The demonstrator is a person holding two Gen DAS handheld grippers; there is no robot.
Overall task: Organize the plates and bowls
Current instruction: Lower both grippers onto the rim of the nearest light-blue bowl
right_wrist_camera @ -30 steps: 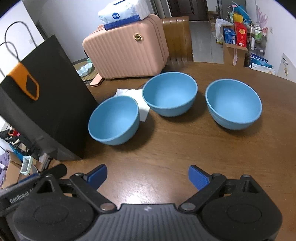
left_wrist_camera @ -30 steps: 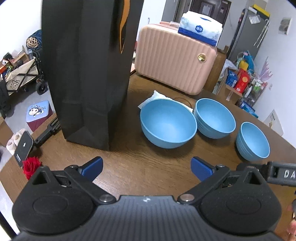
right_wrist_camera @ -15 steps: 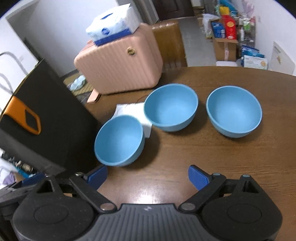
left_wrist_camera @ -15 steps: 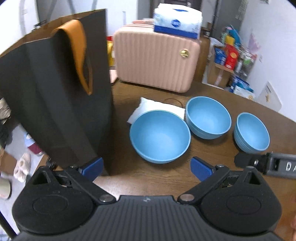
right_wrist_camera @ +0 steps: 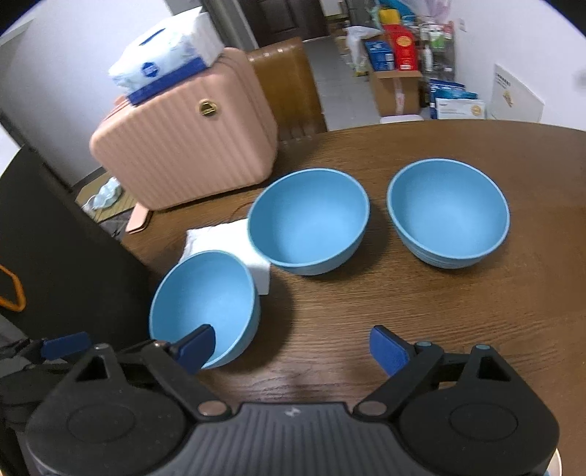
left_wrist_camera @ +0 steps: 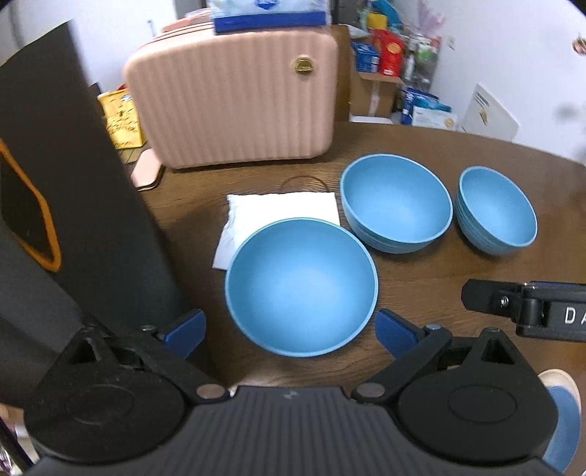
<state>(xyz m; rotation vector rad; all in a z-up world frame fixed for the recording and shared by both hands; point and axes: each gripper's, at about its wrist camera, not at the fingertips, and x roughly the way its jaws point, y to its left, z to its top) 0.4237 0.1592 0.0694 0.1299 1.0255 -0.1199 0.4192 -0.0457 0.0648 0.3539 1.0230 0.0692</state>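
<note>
Left wrist view
- Left gripper (left_wrist_camera: 289, 327): jaws spread wide, blue pads clear of everything, nothing held
- Near bowl (left_wrist_camera: 301, 285): blue, upright on the table (left_wrist_camera: 421, 278), lying between the two pads and just ahead of them; its near wall sits level with the pad tips without visible contact
- Napkin (left_wrist_camera: 278, 212): white, flat, partly under the far rim of the near bowl
- Middle bowl (left_wrist_camera: 395, 207): blue, upright, just beyond and to the right of the near bowl, ridged outside as if stacked
- Far bowl (left_wrist_camera: 496, 214): blue, smaller in view, right of the middle bowl, well apart from the pads
- Bag (left_wrist_camera: 73, 219): black with orange handle, standing at left, beside the left pad
- Case (left_wrist_camera: 234, 106): pink, ribbed, at the table's back edge, a tissue pack (left_wrist_camera: 267, 14) on top
- Right gripper (left_wrist_camera: 523, 311): only a black part enters from the right edge

Right wrist view
- Right gripper (right_wrist_camera: 291, 349): jaws wide apart, having just narrowed slightly, nothing between them but bare table (right_wrist_camera: 476, 293)
- Near bowl (right_wrist_camera: 203, 305): at lower left, overlapped in the picture by the left pad; contact cannot be told
- Middle bowl (right_wrist_camera: 307, 219): ahead, slightly left of centre
- Far bowl (right_wrist_camera: 448, 212): ahead, to the right, well apart from the pads
- Napkin (right_wrist_camera: 219, 238): between near and middle bowls
- Left gripper (right_wrist_camera: 66, 346): a blue pad shows at the left edge
</note>
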